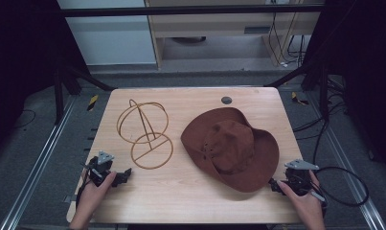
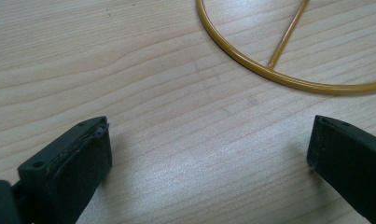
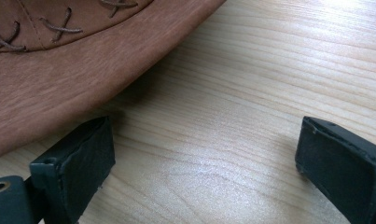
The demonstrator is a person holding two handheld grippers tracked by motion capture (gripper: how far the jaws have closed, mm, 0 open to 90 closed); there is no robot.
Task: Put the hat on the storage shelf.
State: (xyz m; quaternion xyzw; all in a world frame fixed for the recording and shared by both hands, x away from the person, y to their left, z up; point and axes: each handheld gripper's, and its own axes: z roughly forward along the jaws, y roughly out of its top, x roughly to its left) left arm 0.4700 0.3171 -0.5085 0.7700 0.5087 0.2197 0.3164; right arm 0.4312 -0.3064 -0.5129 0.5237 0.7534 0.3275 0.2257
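Brown suede and gold wire share our pale wooden worktop [image 1: 190, 191]: the cowboy hat [image 1: 231, 146] lies crown-up towards the right, its brim flat on the wood, and the wire hat stand [image 1: 145, 134] sits upright just left of it, apart from the brim. We rest the left tool [image 1: 121, 176] near the front edge, jaws spread with nothing between them, pointed at the stand's base ring [image 2: 288, 77]. Our right tool [image 1: 275, 184] lies beside the brim [image 3: 59, 88], also spread and empty, likely placed to lift the hat onto the stand. Grey floor, dark frame rails and loose cables surround us.
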